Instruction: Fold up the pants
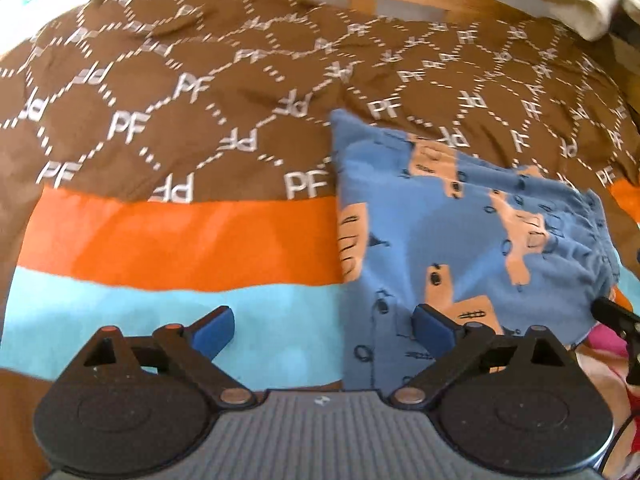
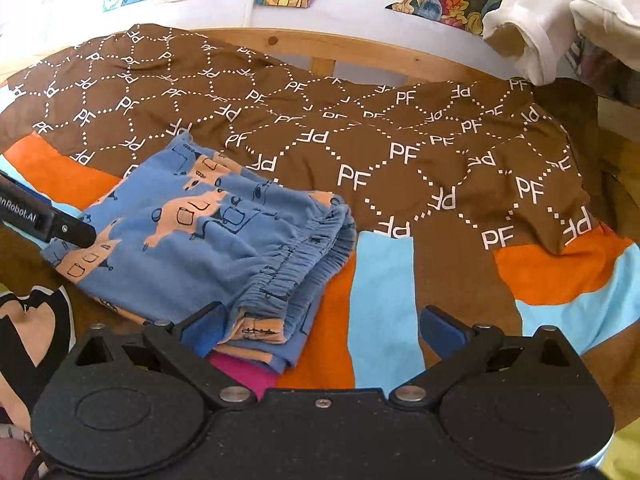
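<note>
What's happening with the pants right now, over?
Left gripper open, empty, at the pants' edge. Right gripper open, empty, by the waistband. Blue pants lie folded on the patterned blanket. Nothing in the way.

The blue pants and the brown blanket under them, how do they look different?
The blue pants are small and folded into a thick bundle; the brown blanket is big and spread out flat. The pants show peach animal shapes, while the blanket shows white PF letters in dotted lines, plus orange and light blue patches. Both are soft cloth, and neither is held: both tongs are open.
</note>
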`<state>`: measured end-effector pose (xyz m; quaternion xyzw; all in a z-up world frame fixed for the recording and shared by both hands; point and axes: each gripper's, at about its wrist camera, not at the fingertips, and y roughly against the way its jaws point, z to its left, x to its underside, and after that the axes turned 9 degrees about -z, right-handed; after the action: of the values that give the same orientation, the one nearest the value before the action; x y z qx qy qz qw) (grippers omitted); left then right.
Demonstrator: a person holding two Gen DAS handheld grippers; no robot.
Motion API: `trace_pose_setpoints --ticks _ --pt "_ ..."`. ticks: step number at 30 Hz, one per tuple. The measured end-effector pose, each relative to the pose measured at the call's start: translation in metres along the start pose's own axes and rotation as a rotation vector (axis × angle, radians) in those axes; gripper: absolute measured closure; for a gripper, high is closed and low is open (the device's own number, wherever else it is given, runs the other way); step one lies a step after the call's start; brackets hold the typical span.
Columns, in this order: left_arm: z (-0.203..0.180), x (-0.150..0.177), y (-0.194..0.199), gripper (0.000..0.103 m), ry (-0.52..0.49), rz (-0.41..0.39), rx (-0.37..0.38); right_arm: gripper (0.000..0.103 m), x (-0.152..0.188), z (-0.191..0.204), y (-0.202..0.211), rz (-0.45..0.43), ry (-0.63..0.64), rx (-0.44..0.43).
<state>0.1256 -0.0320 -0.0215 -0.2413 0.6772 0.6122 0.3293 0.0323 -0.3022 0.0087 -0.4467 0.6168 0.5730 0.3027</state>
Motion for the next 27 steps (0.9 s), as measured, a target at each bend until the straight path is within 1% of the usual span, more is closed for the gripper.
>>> trace_pose_setpoints --ticks 3,5,10,15,19,23,25,27 --pt "0.009 -0.001 0.001 0.004 0.057 0.033 0.004 0.001 -0.002 -0.002 0.006 0.002 -0.008 0.005" --pt "0.011 -0.002 0.004 0.004 0.072 0.048 0.003 0.001 -0.004 -0.003 0.013 -0.005 -0.018 0.015" --pt "0.014 -0.002 0.011 0.003 0.08 0.05 0.004 0.001 -0.008 -0.004 0.026 -0.031 -0.045 0.031" --pt "0.013 0.002 0.008 0.002 0.063 0.055 -0.004 0.001 -0.019 -0.004 0.021 -0.063 -0.072 0.014" --pt "0.012 0.003 0.008 0.001 0.046 0.045 -0.006 0.001 -0.021 -0.008 0.008 -0.026 -0.132 0.009" --pt "0.012 0.005 0.006 0.001 0.044 0.049 -0.001 0.001 -0.008 -0.006 -0.001 0.066 -0.081 0.037" --pt "0.013 0.005 0.006 0.001 0.041 0.054 0.003 0.001 -0.003 -0.009 0.003 0.082 -0.086 0.04" --pt "0.014 0.006 0.007 0.0 0.035 0.065 0.008 0.001 0.001 -0.013 0.009 0.098 -0.074 0.067"
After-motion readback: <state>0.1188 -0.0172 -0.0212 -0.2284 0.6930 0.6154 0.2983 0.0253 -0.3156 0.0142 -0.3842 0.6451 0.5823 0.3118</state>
